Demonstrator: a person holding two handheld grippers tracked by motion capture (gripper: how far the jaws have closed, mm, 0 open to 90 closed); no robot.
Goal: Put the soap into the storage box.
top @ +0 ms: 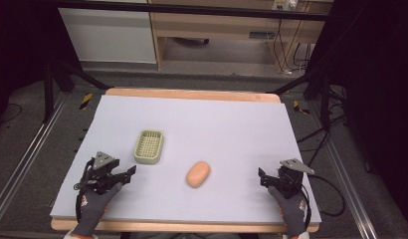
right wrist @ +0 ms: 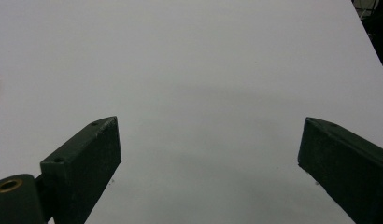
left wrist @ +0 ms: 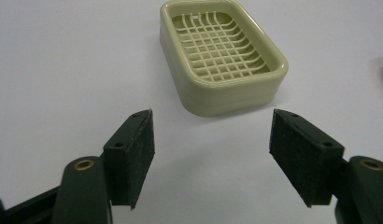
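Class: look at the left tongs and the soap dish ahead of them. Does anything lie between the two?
No. The left tongs stand open, with bare table up to the soap dish. The soap lies off to the side.

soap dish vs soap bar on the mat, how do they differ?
Colour: the soap dish is pale yellow-green, the soap bar orange-peach. Shape: the soap dish is a rounded rectangle with raised walls and a slotted grid floor; the soap bar is a smooth solid oval. Place: the soap dish lies nearer the left hand-held gripper, the soap bar nearer the middle of the table's near part. Shared: both rest on the white mat, untouched, and the soap dish is empty.
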